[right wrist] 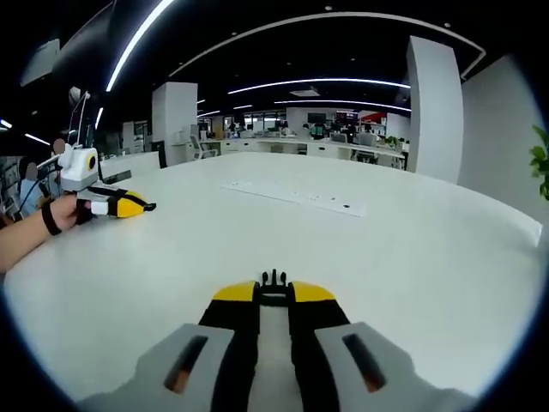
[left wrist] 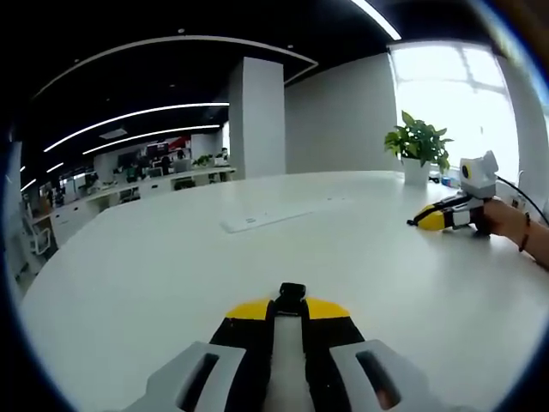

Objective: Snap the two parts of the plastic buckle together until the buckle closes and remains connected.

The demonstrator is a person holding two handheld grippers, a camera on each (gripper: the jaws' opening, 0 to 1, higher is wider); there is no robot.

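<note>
At the bottom of the left gripper view, my left gripper (left wrist: 290, 309) is shut on one black buckle part (left wrist: 292, 294), which sticks out past the yellow tips. My right gripper (right wrist: 273, 293) is shut on the other black part, the pronged one (right wrist: 273, 278). Both grippers are low over the white table (left wrist: 171, 275) and far apart. The right gripper (left wrist: 439, 218) appears at the right of the left gripper view, held by a hand (left wrist: 506, 219). The left gripper (right wrist: 127, 205) appears at the left of the right gripper view, also in a hand (right wrist: 64, 210).
A flat white cover strip (left wrist: 257, 221) (right wrist: 296, 197) lies in the table's middle between the grippers. A potted plant (left wrist: 418, 142) stands at the table's edge by the window. Pillars and office desks lie beyond the table.
</note>
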